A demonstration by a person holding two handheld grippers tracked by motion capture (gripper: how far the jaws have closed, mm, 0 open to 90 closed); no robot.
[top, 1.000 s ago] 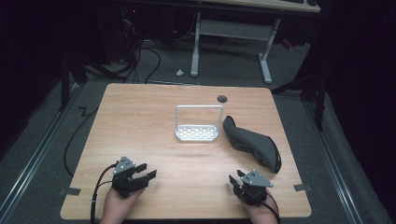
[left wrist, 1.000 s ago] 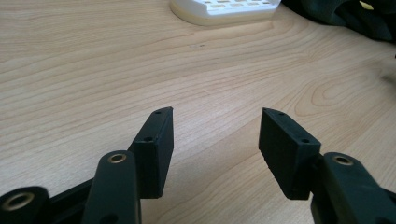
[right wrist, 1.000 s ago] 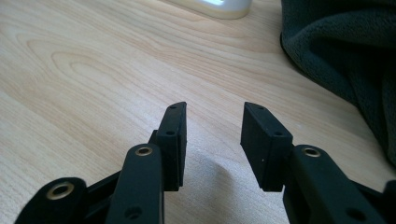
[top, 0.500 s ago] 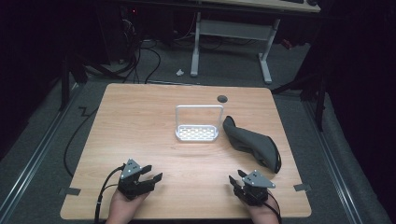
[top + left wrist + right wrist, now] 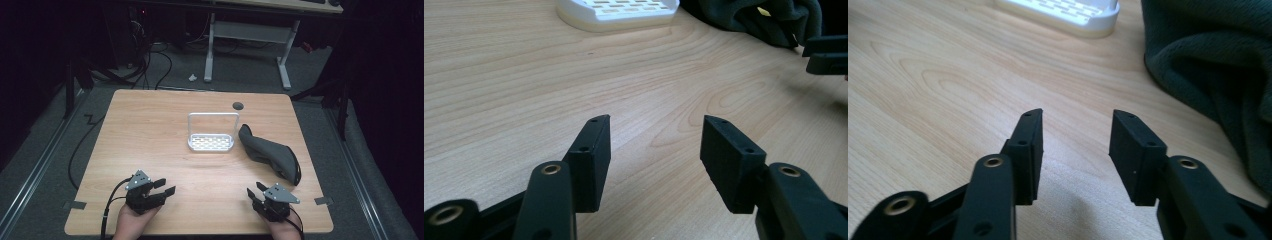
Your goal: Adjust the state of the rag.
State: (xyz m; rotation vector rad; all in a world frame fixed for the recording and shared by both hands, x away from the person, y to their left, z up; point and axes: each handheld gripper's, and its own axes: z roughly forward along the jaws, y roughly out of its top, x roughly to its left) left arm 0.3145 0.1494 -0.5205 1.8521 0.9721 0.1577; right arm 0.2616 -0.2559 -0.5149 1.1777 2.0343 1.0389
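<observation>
a white rack (image 5: 210,141) is standing mid-table (image 5: 150,130), a dark cloth (image 5: 270,152) lying just beside it. the left gripper (image 5: 161,188) and right gripper (image 5: 254,192) are resting at the near edge, jaws spread, gripping nothing.

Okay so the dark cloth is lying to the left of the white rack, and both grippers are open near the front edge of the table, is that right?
Not quite. The dark cloth lies to the right of the white rack, as the high view shows. The rest holds: the left gripper and right gripper are both open near the table's front edge.
</observation>
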